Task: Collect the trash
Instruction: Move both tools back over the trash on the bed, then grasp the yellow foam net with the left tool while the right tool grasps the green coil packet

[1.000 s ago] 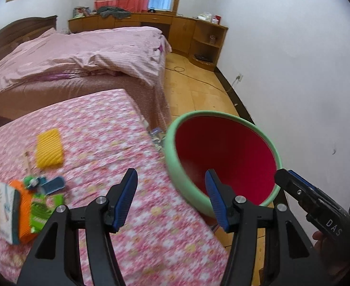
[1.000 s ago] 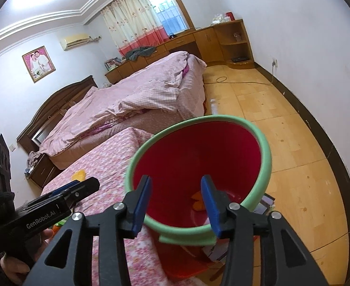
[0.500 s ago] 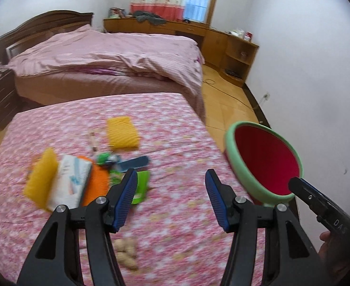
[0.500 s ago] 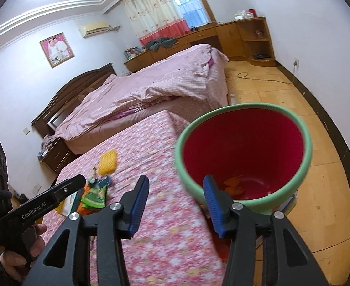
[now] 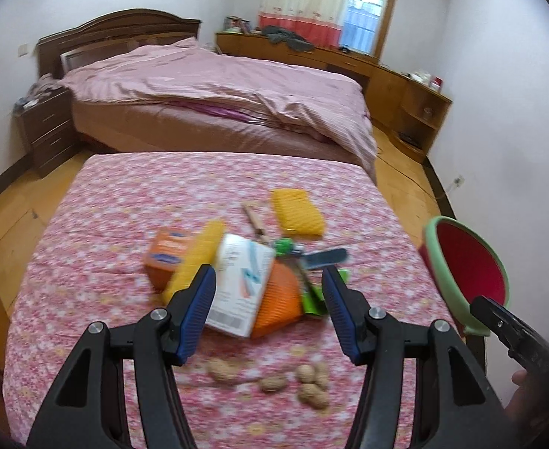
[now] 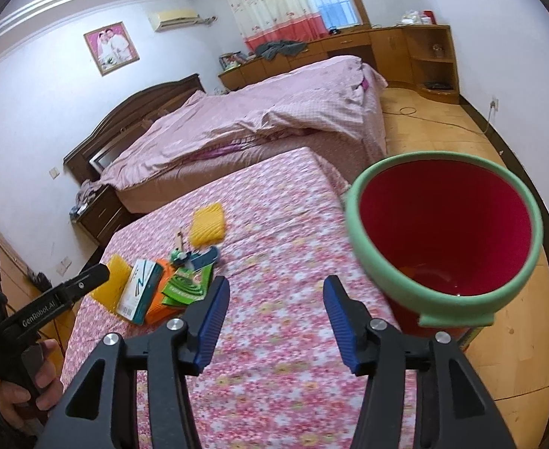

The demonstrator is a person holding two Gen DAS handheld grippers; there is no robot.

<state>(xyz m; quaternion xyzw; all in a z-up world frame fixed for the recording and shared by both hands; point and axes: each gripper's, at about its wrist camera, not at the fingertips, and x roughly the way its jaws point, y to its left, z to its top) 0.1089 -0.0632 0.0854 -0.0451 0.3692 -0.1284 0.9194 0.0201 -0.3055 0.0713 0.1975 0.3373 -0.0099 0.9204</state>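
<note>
my left claw hangs with its ribbed blue pads well apart and nothing between them; a second ago it looked into the red bin, and now it has swung round to face the heap of trash on the flowered pink cloth. my right claw is spreading its jaws, nothing held, and the bin that filled its view before has slid off to the right.

nearest me in the left view lie peanuts, lumpy tan shells, scattered on the cloth just below my pads. beyond them sits the heap: a flat white carton with blue print leaning on a ridged orange sheet, a green packet with a spiral pattern against it, a yellow ribbed sponge and an orange box to the left. a small blue oval piece and a thin wooden stick lie just behind, then a second yellow ribbed sponge apart from the pile.

the bin, round, glossy red inside with a thick pale green rim, stands off the cloth's right edge, with orange bits at its bottom. farther back is a bed under a rumpled pink quilt.
</note>
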